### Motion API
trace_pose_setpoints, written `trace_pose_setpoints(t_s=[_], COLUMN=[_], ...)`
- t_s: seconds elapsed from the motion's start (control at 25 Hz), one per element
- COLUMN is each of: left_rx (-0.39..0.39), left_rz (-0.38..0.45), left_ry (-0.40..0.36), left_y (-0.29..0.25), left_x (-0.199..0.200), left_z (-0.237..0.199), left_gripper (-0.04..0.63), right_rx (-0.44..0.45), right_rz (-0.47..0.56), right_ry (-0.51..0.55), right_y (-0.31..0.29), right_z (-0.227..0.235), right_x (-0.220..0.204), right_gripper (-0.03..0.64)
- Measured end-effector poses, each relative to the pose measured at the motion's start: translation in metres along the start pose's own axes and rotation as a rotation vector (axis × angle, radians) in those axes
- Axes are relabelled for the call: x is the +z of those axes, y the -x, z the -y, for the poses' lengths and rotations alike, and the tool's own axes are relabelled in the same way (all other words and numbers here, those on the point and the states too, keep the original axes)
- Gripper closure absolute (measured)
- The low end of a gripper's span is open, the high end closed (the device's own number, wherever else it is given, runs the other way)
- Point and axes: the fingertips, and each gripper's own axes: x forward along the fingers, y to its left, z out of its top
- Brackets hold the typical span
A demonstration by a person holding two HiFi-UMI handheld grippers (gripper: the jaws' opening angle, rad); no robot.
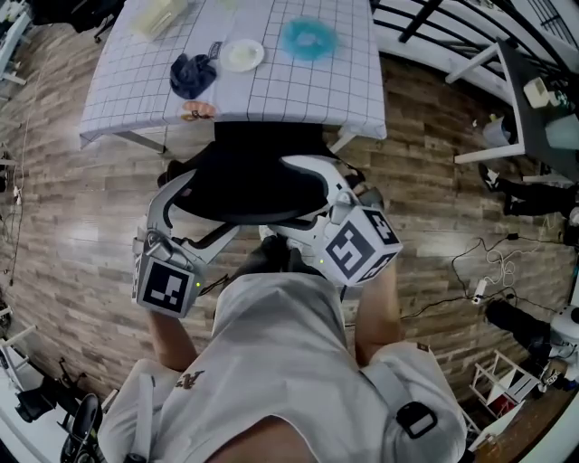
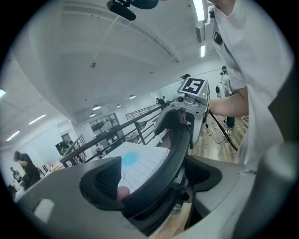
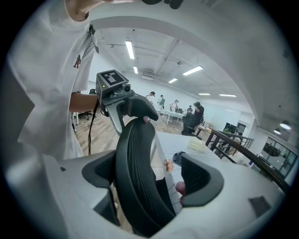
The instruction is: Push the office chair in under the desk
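A black mesh office chair (image 1: 244, 181) stands with its seat partly beneath the desk (image 1: 298, 90), which is covered by a white grid cloth. My left gripper (image 1: 181, 192) straddles the left end of the backrest top and my right gripper (image 1: 318, 179) the right end. In the left gripper view the backrest rim (image 2: 175, 154) runs between the wide jaws of the left gripper (image 2: 156, 179), leaving a gap to the left pad. In the right gripper view the backrest (image 3: 135, 168) lies against the left jaw of the right gripper (image 3: 149, 179), apart from the right pad.
On the desk lie a dark cloth (image 1: 192, 74), a white plate (image 1: 242, 55), a blue fluffy thing (image 1: 308, 38) and a cream object (image 1: 158, 18). Cables (image 1: 488, 262) trail over the wood floor at right. Another white table's legs (image 1: 488, 54) stand at the back right.
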Motion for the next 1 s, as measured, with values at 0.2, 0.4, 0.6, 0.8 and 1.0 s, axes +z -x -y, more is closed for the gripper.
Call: trace_pose_setpoints(t_s=[0.2, 0.4, 0.6, 0.8, 1.0], left_rx=[-0.015, -0.023, -0.034, -0.026, -0.014], left_rz=[0.025, 0.033, 0.040, 0.031, 0.019], left_ry=[-0.015, -0.023, -0.027, -0.023, -0.017], left_y=[-0.011, -0.020, -0.027, -0.033, -0.039], left_x=[-0.001, 0.002, 0.003, 0.007, 0.010], left_z=[-0.009, -0.021, -0.027, -0.029, -0.033], left_gripper=[0.174, 0.175, 0.175, 0.176, 0.175], right_rx=[-0.014, -0.030, -0.029, -0.023, -0.008], right_rz=[-0.003, -0.006, 0.007, 0.022, 0.045], right_ry=[-0.006, -0.015, -0.027, -0.032, -0.028], right_y=[-0.004, -0.006, -0.008, -0.004, -0.002], right_z=[0.014, 0.027, 0.038, 0.045, 0.051], right_x=[-0.002, -0.005, -0.006, -0.009, -0.011], right_gripper=[0.198, 0.196, 0.190, 0.189, 0.187])
